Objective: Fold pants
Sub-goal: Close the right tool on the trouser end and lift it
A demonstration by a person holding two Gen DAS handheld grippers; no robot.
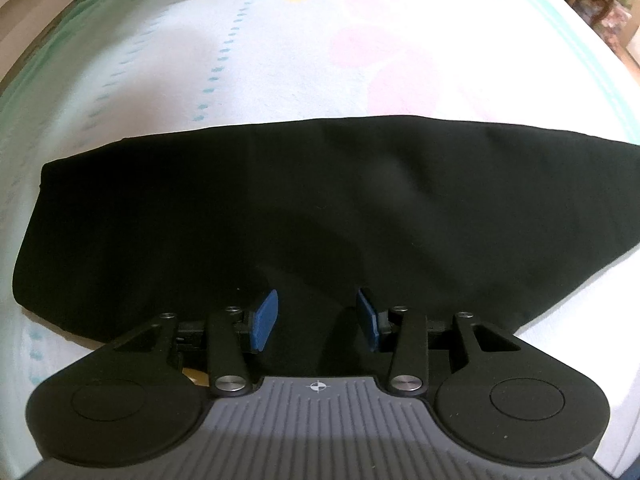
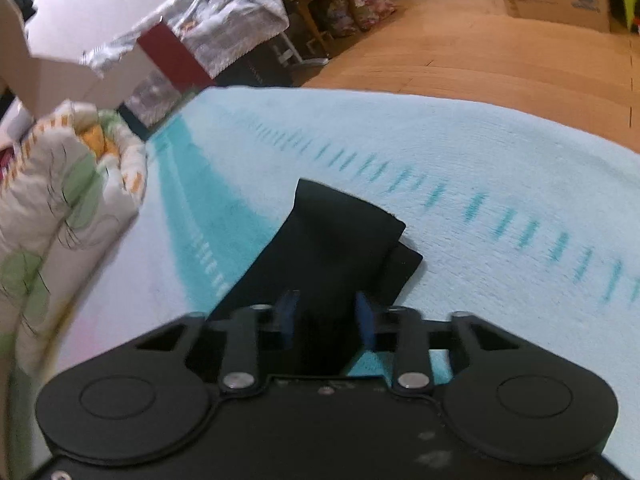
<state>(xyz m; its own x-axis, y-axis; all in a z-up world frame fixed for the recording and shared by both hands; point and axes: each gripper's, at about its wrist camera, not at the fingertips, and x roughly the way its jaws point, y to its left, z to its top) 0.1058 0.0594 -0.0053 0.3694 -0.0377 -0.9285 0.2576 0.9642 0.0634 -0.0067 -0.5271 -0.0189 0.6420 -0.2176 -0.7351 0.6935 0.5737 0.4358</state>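
Soft indoor light washes the pale bed sheet [image 1: 280, 80] nearly white in the left wrist view, while the right wrist view is motion-blurred, both bowed by fisheye distortion at the edges.

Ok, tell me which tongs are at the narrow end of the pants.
The right tongs: the narrow end of the black pants lies just ahead of them. The left tongs face the broad middle stretch.
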